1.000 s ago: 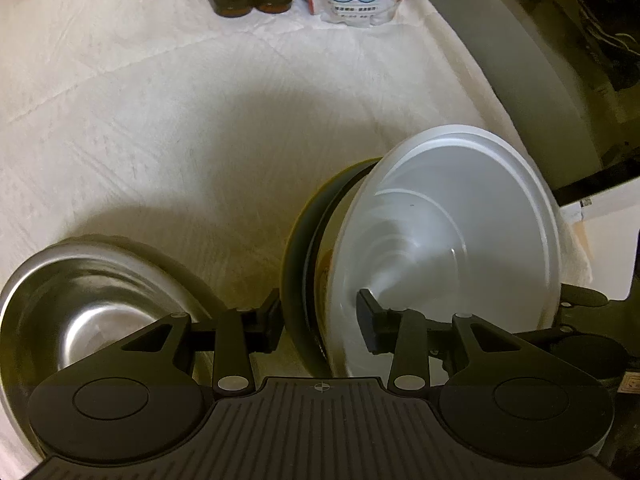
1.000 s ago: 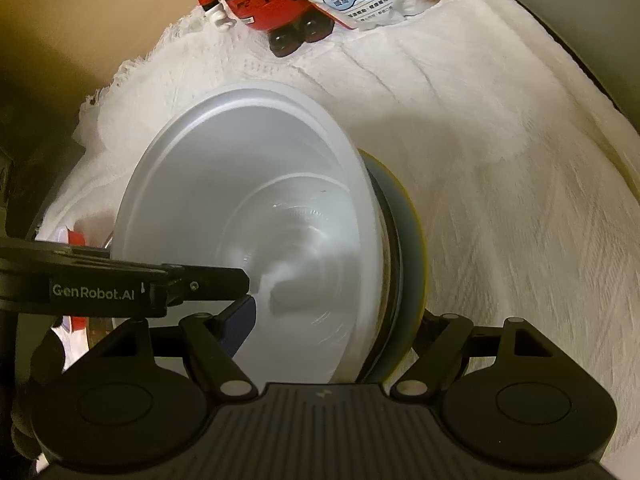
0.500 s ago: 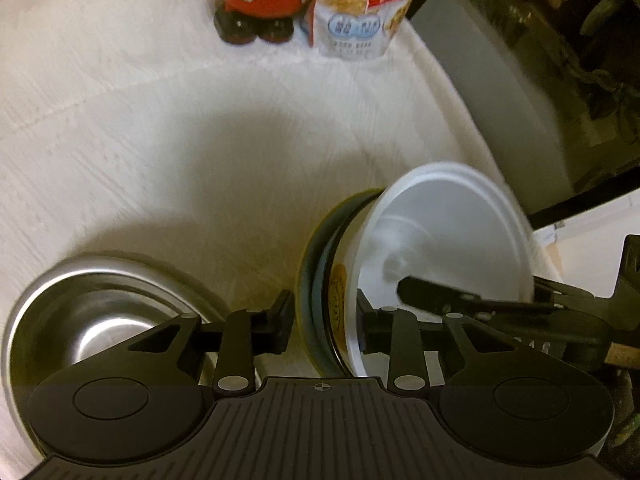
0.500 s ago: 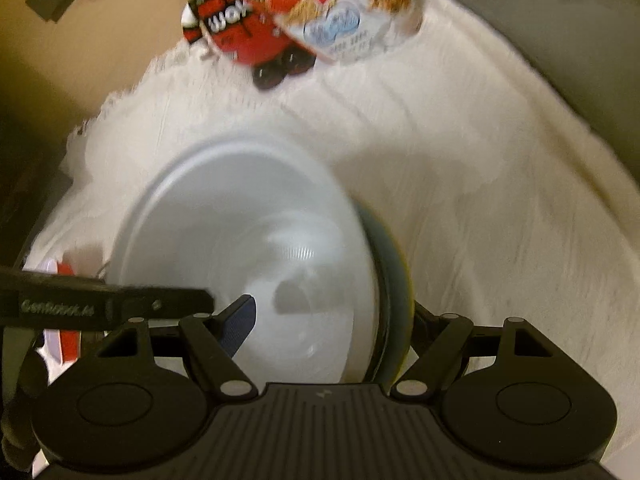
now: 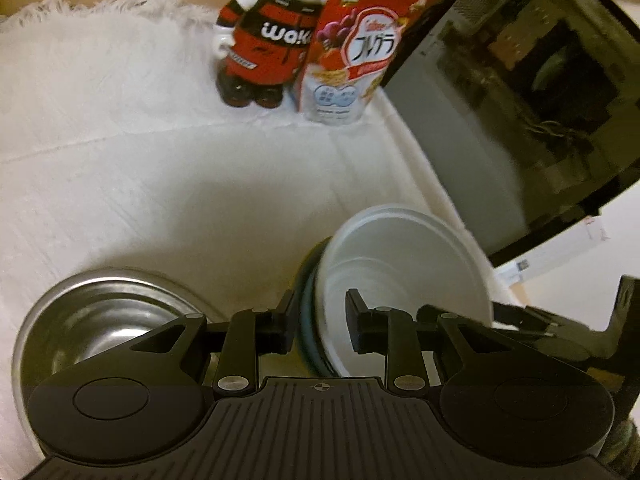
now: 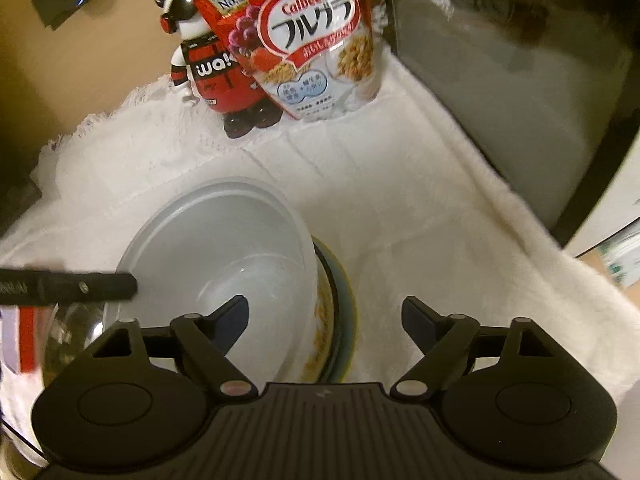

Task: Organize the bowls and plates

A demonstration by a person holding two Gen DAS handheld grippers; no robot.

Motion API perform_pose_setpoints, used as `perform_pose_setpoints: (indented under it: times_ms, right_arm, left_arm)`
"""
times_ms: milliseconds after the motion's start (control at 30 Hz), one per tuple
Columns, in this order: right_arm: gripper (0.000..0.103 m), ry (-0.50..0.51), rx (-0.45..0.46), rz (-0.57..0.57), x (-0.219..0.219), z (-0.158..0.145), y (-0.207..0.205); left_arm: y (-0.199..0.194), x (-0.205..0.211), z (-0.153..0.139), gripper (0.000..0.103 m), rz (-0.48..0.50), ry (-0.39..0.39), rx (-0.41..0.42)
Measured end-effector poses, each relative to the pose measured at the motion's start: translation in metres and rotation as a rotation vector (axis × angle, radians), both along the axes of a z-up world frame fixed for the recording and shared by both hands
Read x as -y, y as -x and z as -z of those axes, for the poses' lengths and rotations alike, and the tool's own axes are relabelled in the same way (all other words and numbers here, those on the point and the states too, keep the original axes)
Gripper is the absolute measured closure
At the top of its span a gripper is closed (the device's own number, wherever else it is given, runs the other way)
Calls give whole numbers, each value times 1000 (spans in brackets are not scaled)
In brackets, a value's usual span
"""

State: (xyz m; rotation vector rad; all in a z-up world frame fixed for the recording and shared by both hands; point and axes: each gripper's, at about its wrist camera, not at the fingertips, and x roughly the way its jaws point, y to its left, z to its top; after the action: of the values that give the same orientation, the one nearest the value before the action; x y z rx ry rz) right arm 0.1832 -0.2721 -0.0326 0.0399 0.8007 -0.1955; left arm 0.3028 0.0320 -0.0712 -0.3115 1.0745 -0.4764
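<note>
A white bowl nests against a dark plate with a yellow-green rim, both tipped up on edge over the white cloth. My left gripper straddles their rim, one finger behind the plate and one inside the bowl. Its jaws are closing and the pads look pressed on the pair. In the right wrist view the same bowl and plate sit between my right gripper's fingers. Those jaws are opening, and the right finger stands apart from the plate. A steel bowl rests to the left.
A red and black toy figure and a red cereal bag stand at the back of the white cloth. A dark appliance with a glass front borders the cloth on the right.
Both grippers rose and tipped upward, so the toy and cereal bag came into fuller view. The left jaws narrowed onto the bowl and plate rim. The right jaws widened off the plate.
</note>
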Motion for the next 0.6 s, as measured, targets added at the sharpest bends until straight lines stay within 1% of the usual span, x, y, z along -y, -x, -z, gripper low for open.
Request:
perform_pose_setpoints:
  times_ms: [100, 200, 267, 300, 367, 467, 533, 600]
  right_arm:
    - [16, -29, 18, 31, 3, 4, 9]
    - [16, -118, 25, 90, 18, 15, 8]
    - [16, -194, 8, 96, 29, 25, 3]
    - [16, -221, 1, 88, 33, 28, 0]
    - [16, -236, -15, 69, 38, 34, -4]
    - [14, -260, -53, -10, 45, 42, -17]
    - [11, -310, -96, -37, 52, 49, -27]
    - [9, -375, -115, -96, 57, 53, -36]
  left_arm:
    - [3, -1, 6, 75, 12, 11, -16]
    - [5, 2, 14, 73, -13, -15, -31]
    - [6, 4, 17, 71, -24, -7, -44]
    - [7, 5, 16, 70, -30, -10, -45]
    - [10, 8, 14, 66, -44, -22, -38]
    - [15, 11, 13, 61, -99, -25, -51]
    - [18, 15, 10, 61, -140, -13, -58]
    - [20, 20, 6, 62, -167, -43, -48]
